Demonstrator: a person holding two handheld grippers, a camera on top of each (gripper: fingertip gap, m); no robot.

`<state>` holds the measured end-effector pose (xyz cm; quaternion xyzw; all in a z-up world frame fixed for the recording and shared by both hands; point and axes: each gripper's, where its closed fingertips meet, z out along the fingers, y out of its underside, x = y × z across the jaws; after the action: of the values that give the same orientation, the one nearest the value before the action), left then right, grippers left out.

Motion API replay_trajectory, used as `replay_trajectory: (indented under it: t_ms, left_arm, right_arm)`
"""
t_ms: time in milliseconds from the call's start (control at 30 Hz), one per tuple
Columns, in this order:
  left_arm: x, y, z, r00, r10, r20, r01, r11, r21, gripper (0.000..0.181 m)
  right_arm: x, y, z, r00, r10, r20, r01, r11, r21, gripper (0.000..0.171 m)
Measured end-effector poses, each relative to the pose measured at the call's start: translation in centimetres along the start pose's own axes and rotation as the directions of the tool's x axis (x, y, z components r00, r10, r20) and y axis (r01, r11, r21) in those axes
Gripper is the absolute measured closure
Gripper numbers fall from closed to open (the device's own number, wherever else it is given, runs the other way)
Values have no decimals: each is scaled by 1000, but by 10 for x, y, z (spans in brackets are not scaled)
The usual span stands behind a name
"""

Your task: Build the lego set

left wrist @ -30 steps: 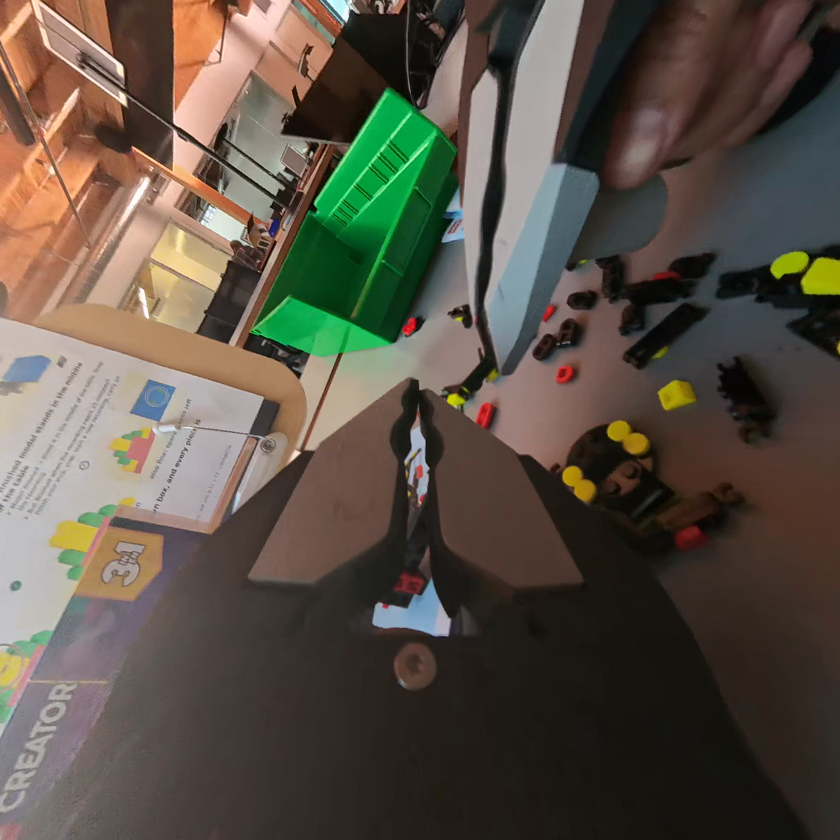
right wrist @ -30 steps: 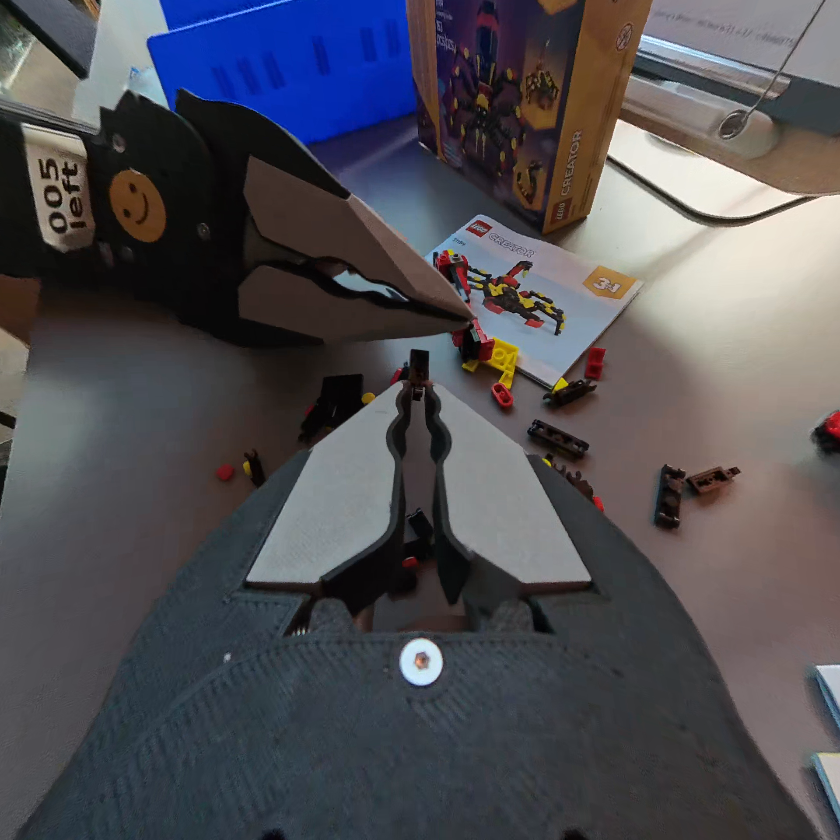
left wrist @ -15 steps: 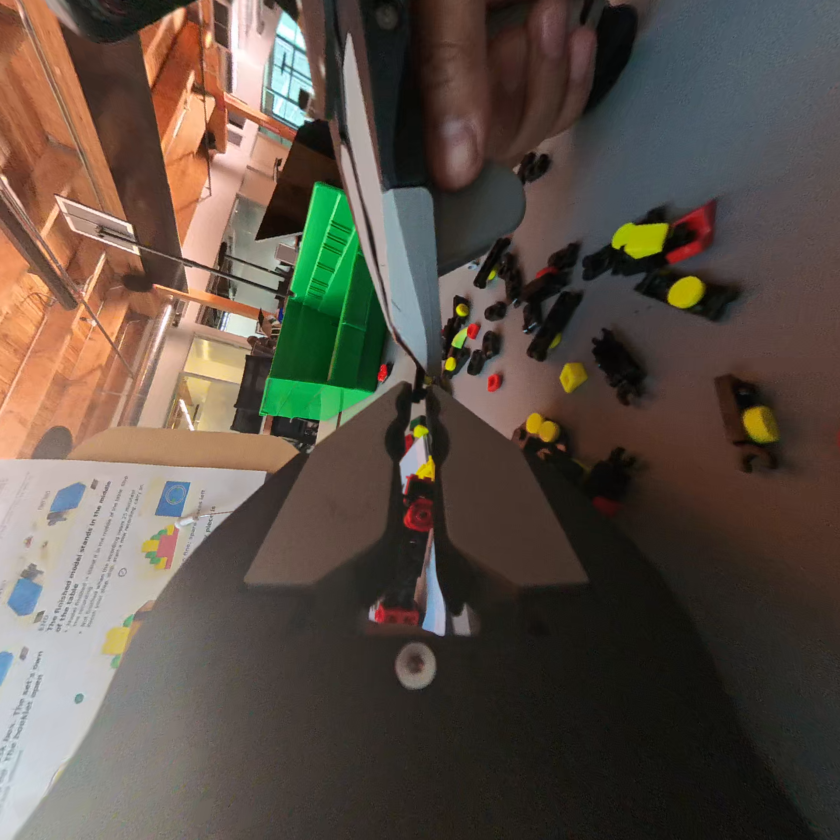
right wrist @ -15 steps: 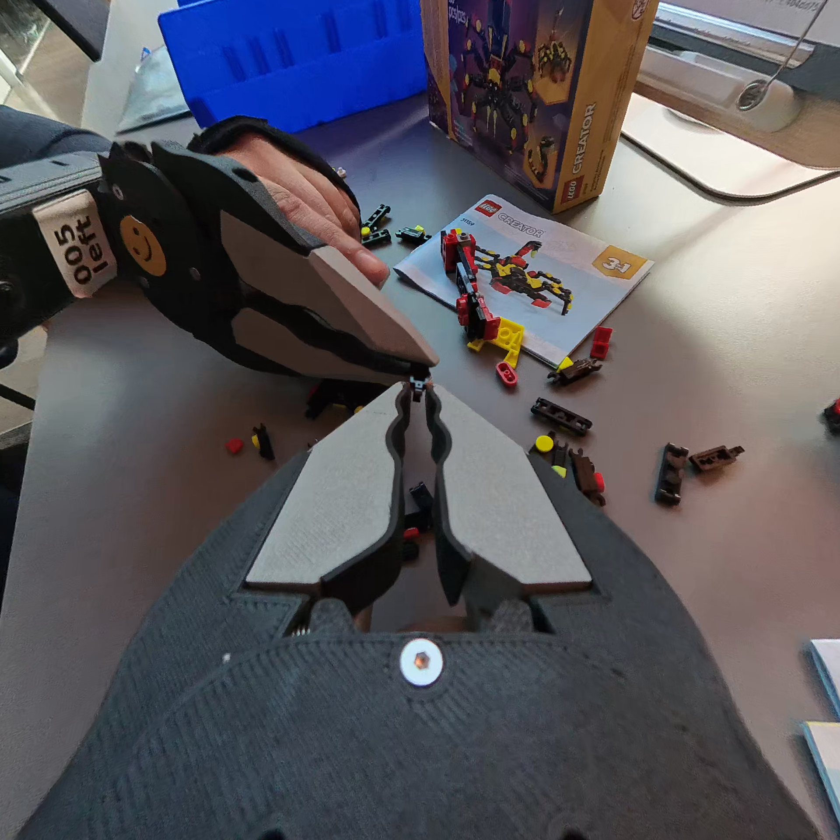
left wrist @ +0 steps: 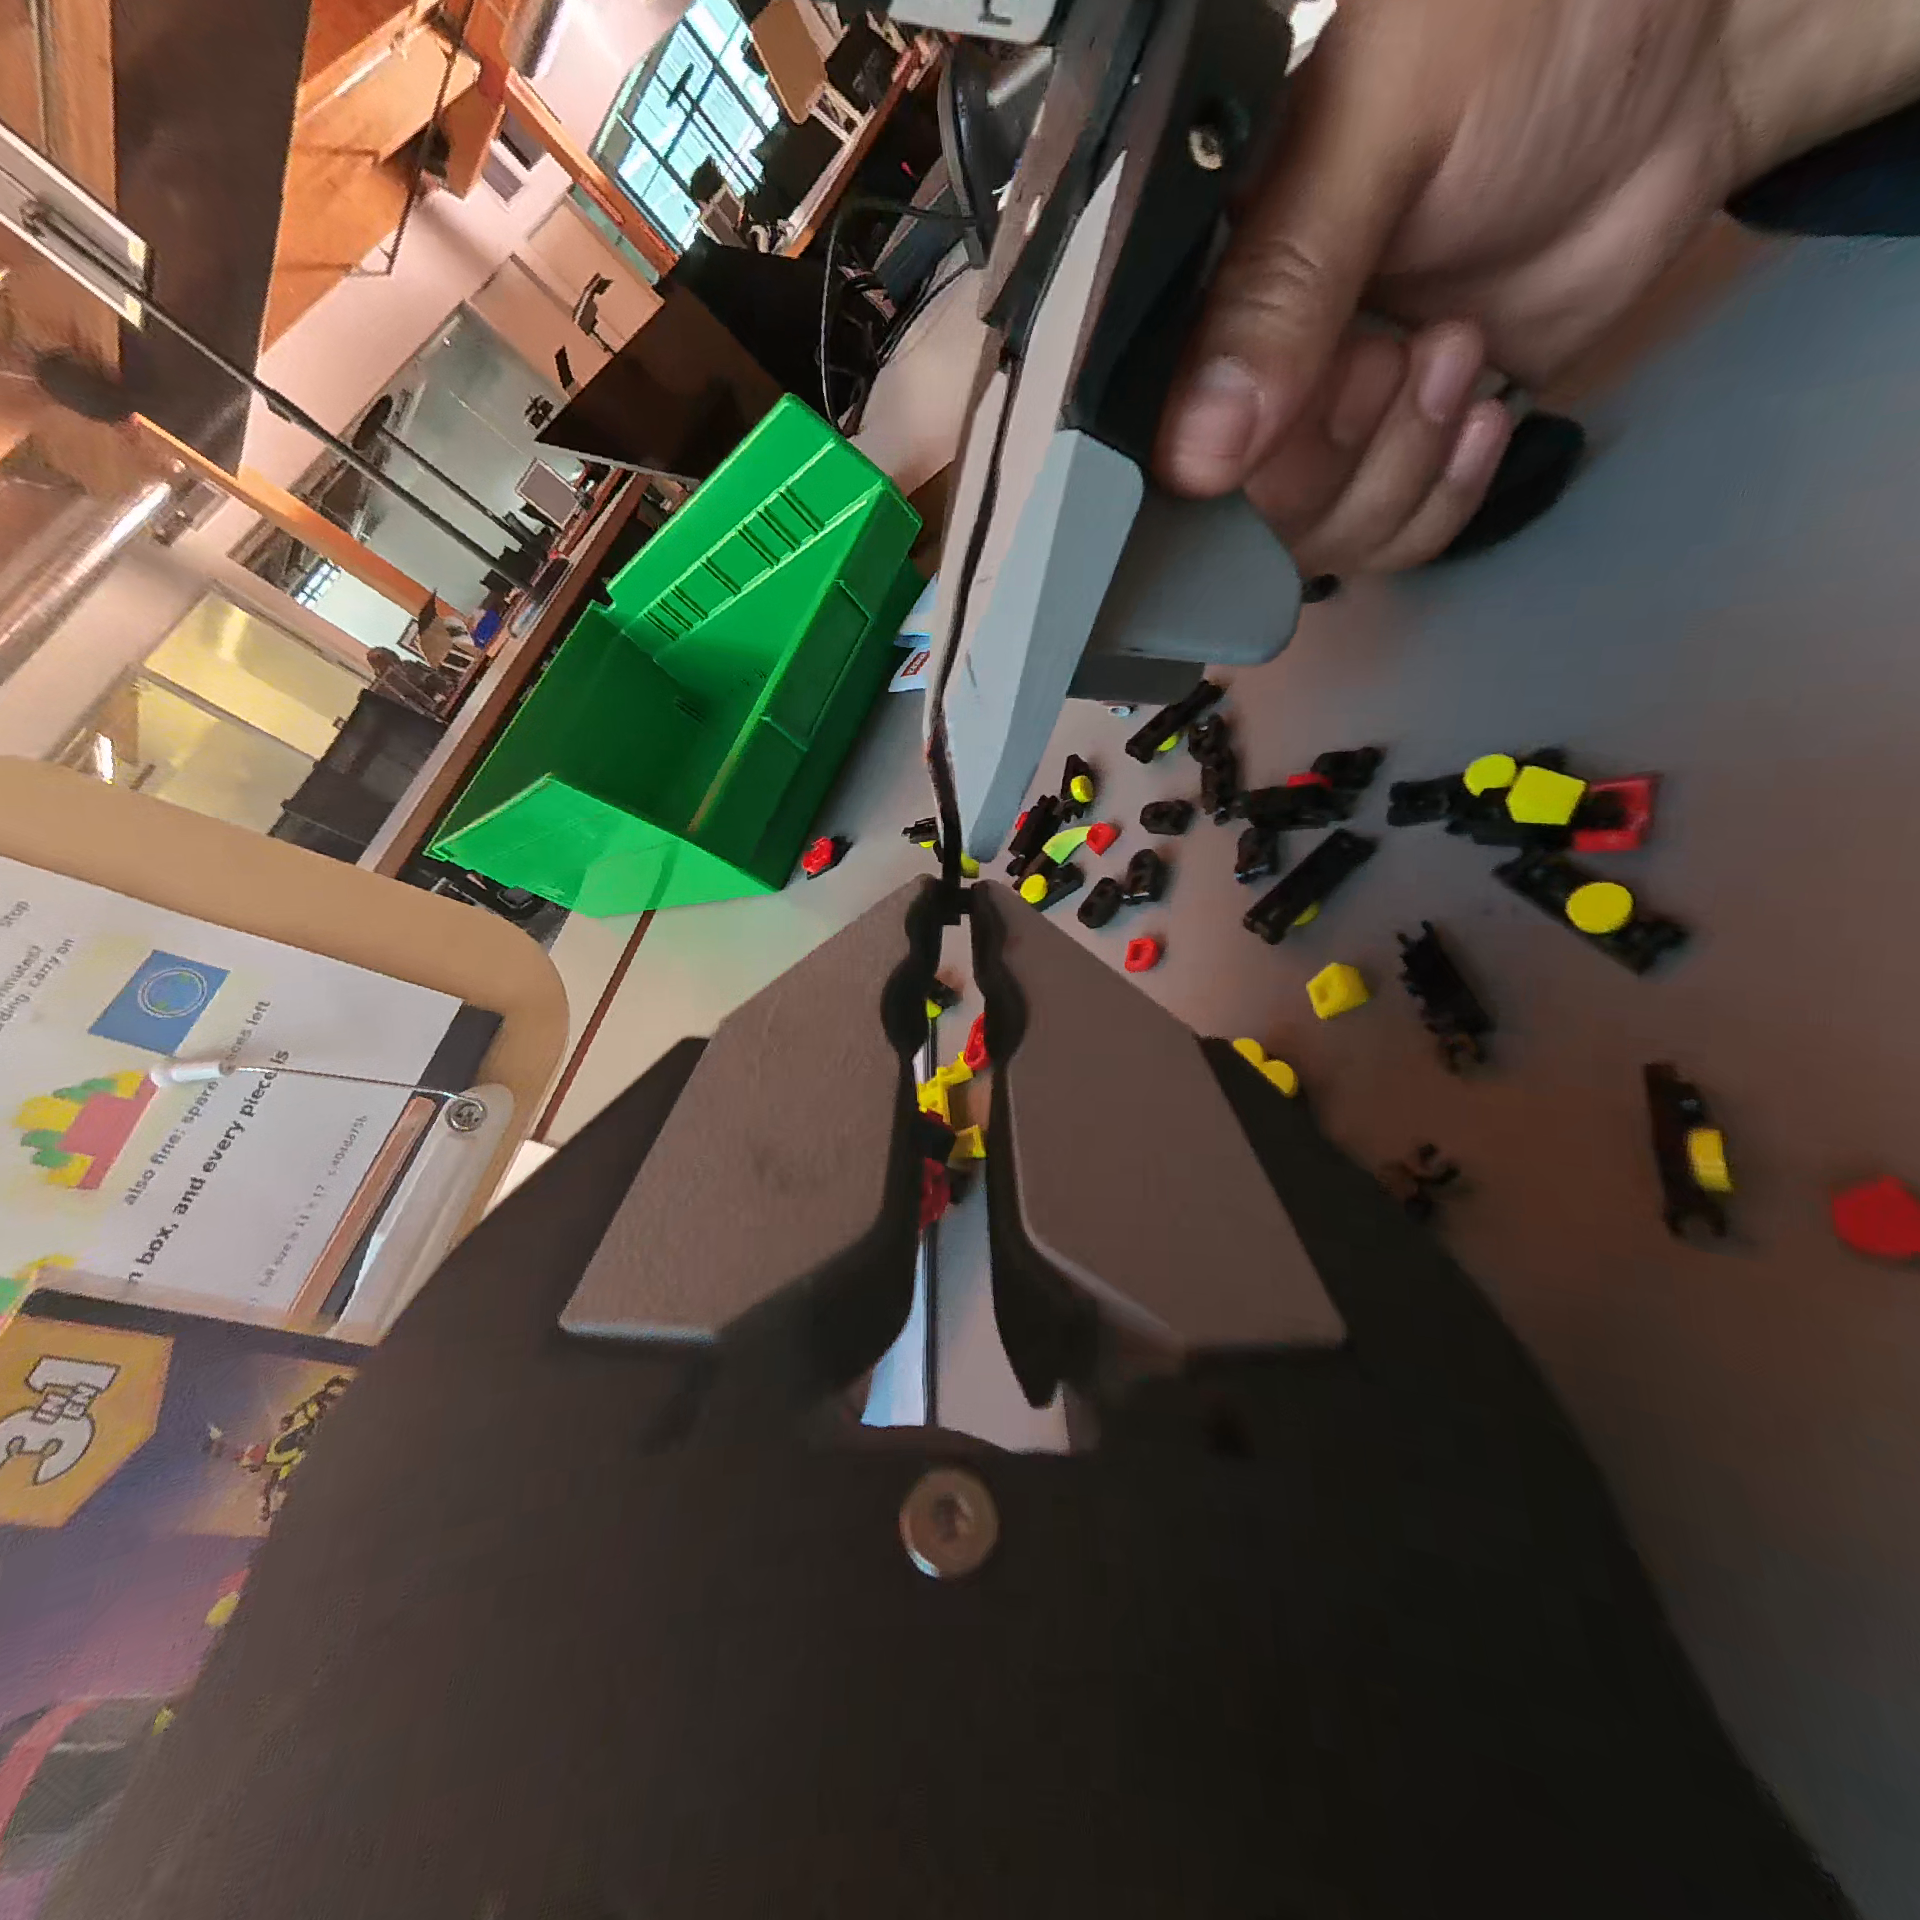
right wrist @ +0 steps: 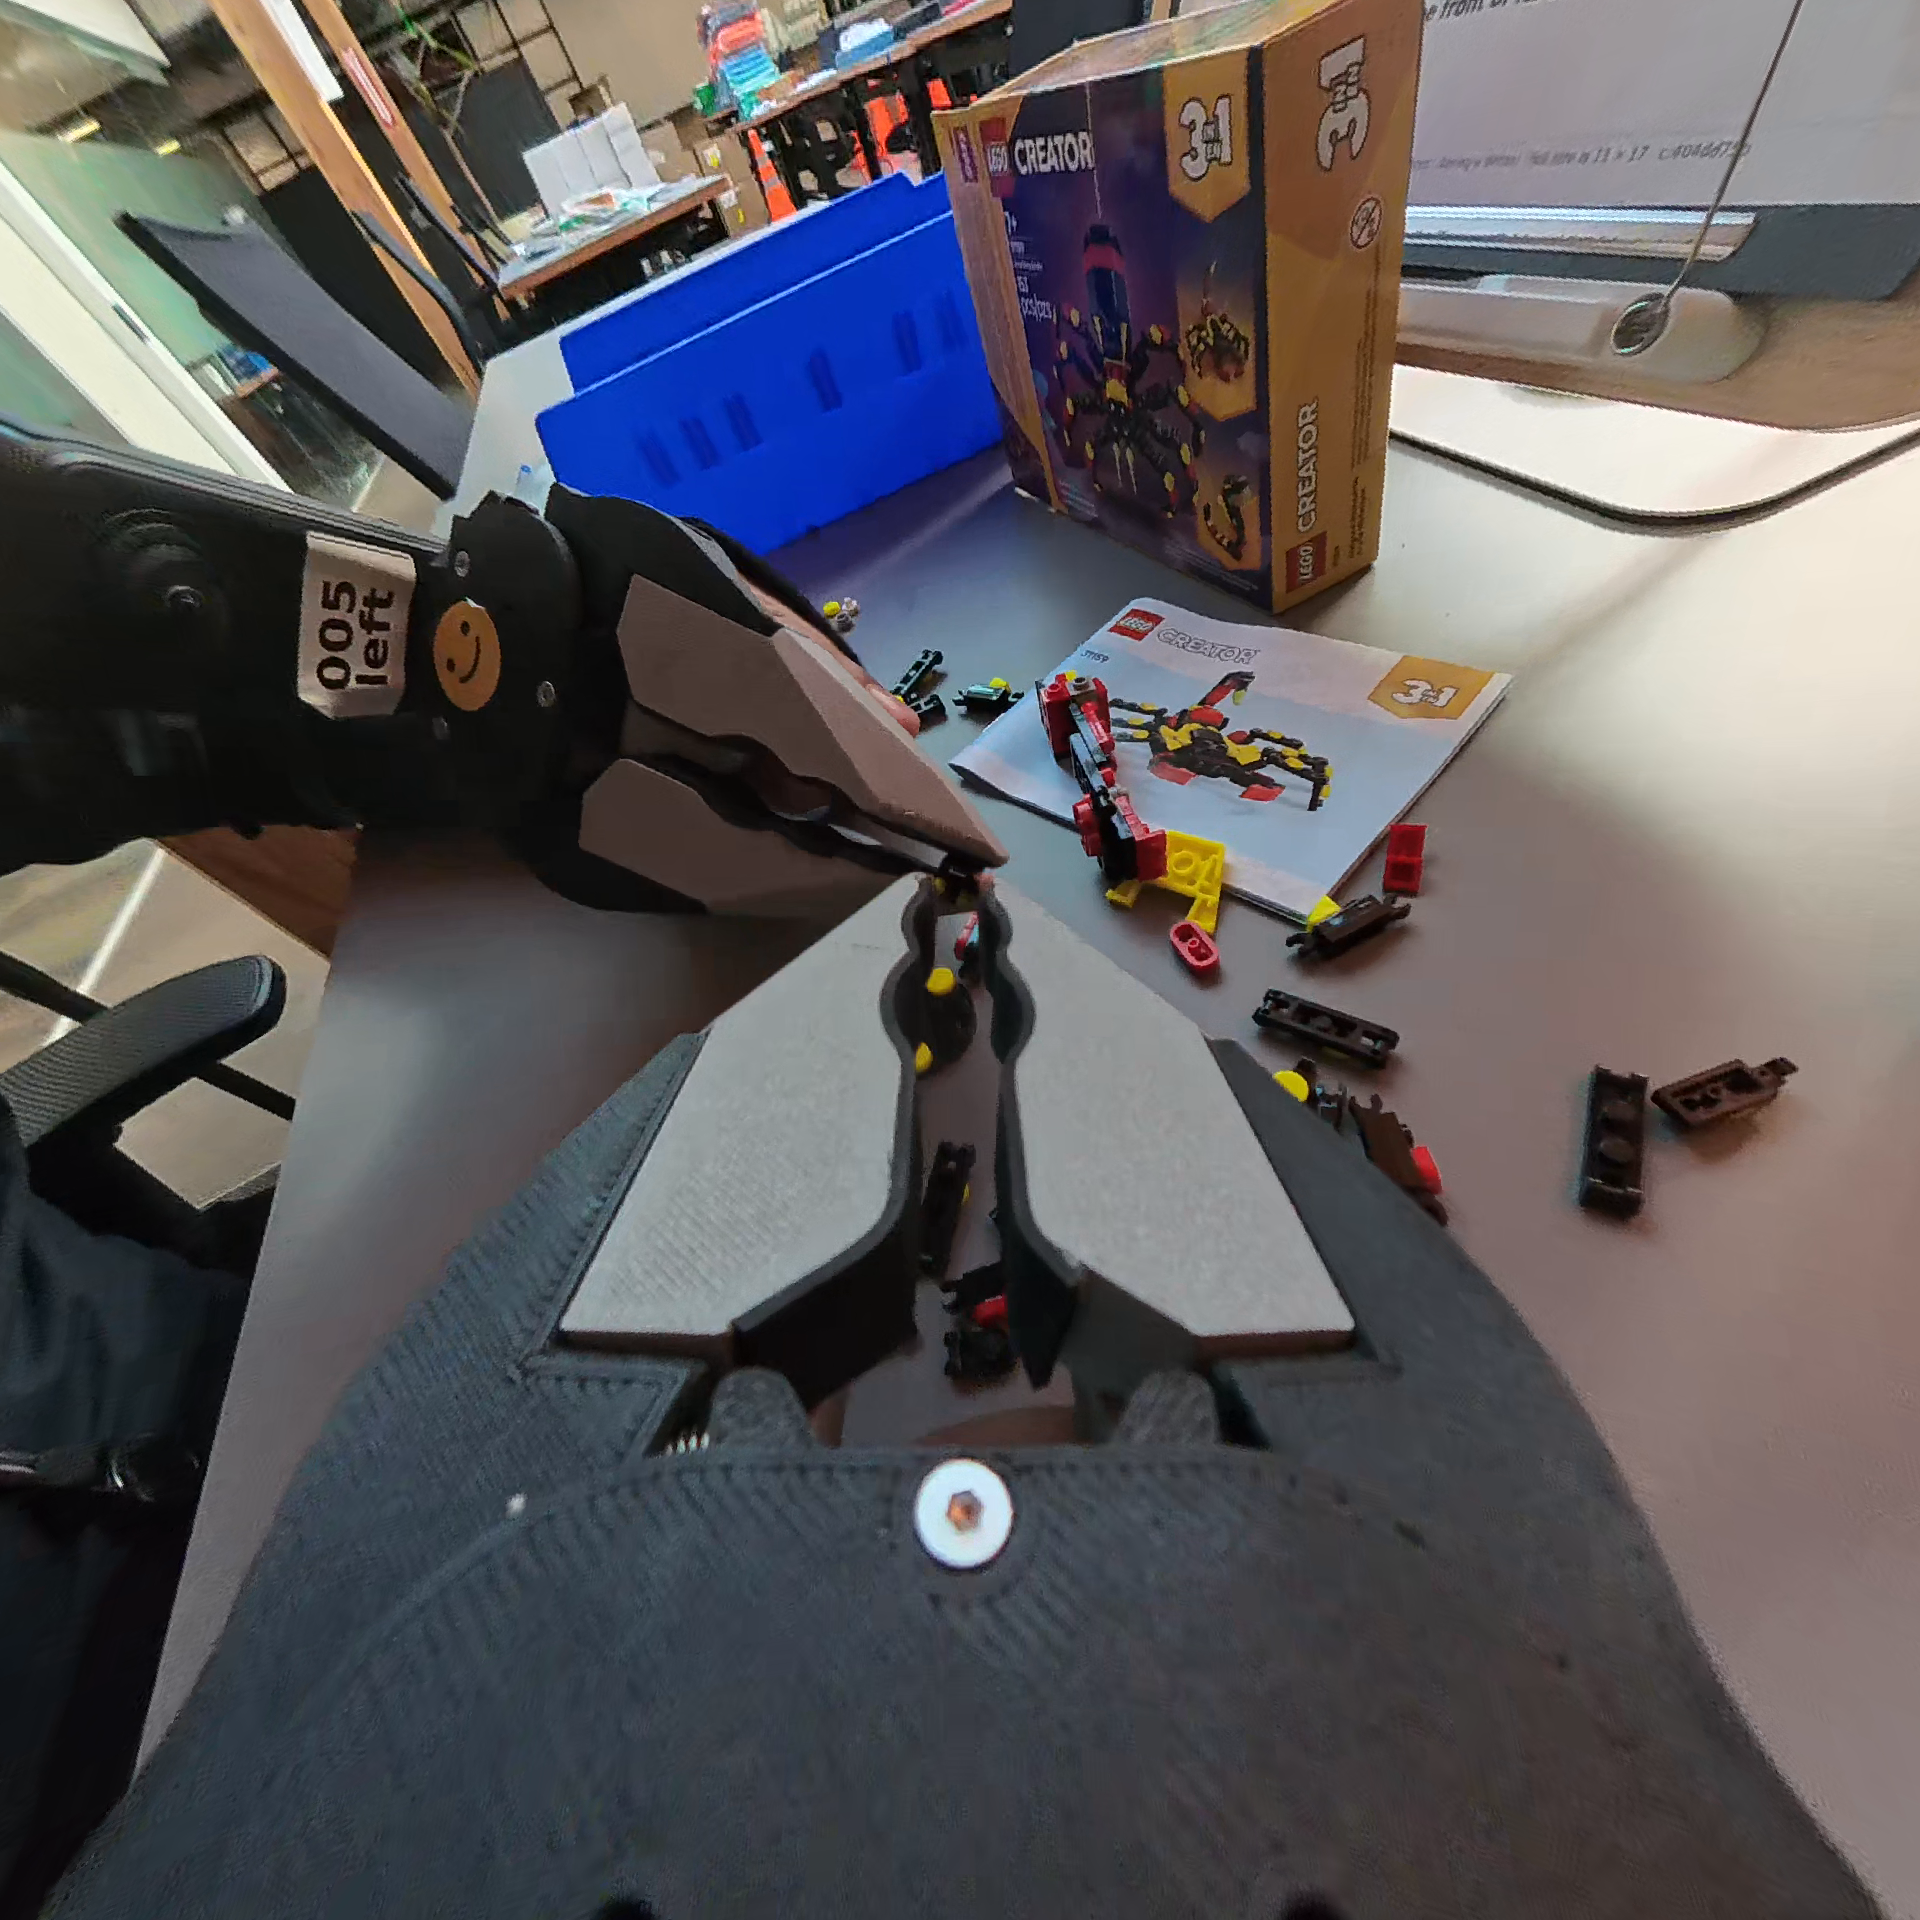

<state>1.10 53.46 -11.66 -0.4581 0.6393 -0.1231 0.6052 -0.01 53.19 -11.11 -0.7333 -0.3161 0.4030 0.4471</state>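
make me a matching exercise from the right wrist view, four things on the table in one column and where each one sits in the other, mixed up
Things:
1. set box
2. instruction booklet
3. blue bin
4. partly built red, black and yellow model

Places:
A. lying flat in front of the box
B. left of the box, at the back
C. on the booklet's left edge
D. standing upright at the back

Pairs: 1-D, 2-A, 3-B, 4-C

Loose bricks [left wrist: 1335, 987] on the grey table [right wrist: 1714, 1403] are black, yellow and red; the half-built model [right wrist: 1117, 821] is red and black with a yellow plate. One bin [left wrist: 707, 707] is bright green, the other [right wrist: 779, 405] blue. The box [right wrist: 1184, 312] is purple and gold, the booklet [right wrist: 1382, 748] pale blue
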Motion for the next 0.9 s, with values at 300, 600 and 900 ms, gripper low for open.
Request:
replay_trajectory:
  t_ms: [300, 600, 900]
  left_arm:
    - [-16, 14, 3, 997, -55, 47, 57, 997, -46, 179]
    - [-27, 27, 4, 996, -41, 82, 48, 995, -82, 178]
    - [-35, 27, -4, 991, -34, 128, 42, 997, -57, 178]
  right_arm:
    - [13, -13, -11, 1000, 8, -28, -6, 996, 88, 161]
    - [80, -43, -83, 759, -272, -592, 438, 886, 154, 170]
    - [78, -44, -117, 414, -346, -842, 609, 793, -26, 171]
